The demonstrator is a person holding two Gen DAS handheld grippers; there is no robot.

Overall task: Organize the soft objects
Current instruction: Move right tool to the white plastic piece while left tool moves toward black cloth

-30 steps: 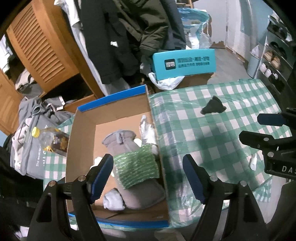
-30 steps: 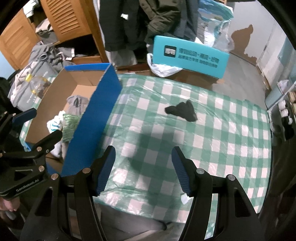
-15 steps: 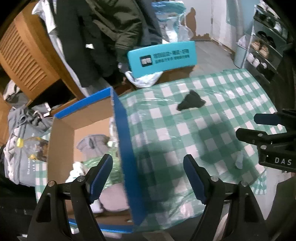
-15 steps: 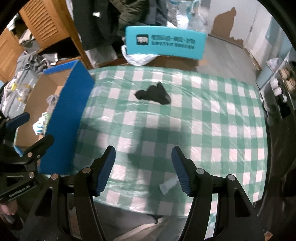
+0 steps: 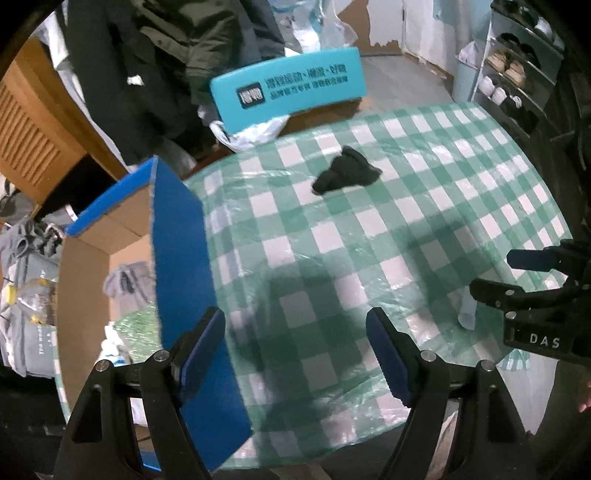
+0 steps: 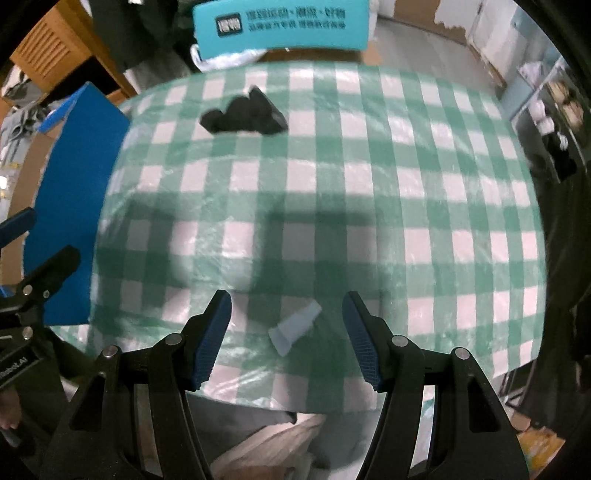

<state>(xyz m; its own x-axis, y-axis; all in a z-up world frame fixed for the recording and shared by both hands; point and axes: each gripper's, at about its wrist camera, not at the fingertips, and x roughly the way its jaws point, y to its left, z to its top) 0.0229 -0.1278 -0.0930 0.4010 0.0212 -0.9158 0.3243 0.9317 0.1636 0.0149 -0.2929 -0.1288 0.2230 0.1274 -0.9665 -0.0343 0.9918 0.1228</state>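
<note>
A black soft bundle (image 5: 345,175) (image 6: 245,116) lies on the green-checked tablecloth (image 5: 406,229) (image 6: 369,192) toward its far side. A small pale tube (image 6: 295,326) (image 5: 466,308) rests near the front edge. My right gripper (image 6: 286,325) hangs open above the cloth, the tube lying below the gap between its fingers. My left gripper (image 5: 295,332) is open and empty over the cloth, beside the blue flap (image 5: 184,280) of a cardboard box (image 5: 85,280). Inside the box are a grey garment (image 5: 127,280) and a green mesh piece (image 5: 138,332).
A teal chair back (image 5: 288,90) (image 6: 280,24) stands behind the table with a white plastic bag (image 5: 251,133) on the seat. Dark coats (image 5: 166,62) hang at the back left. Grey bags (image 5: 26,295) sit left of the box. Shoe shelves (image 5: 517,77) stand at right.
Both grippers have swung rightward from over the box to over the tablecloth and dropped lower. The pale tube has come between the right gripper's fingers in view. The openings look unchanged.
</note>
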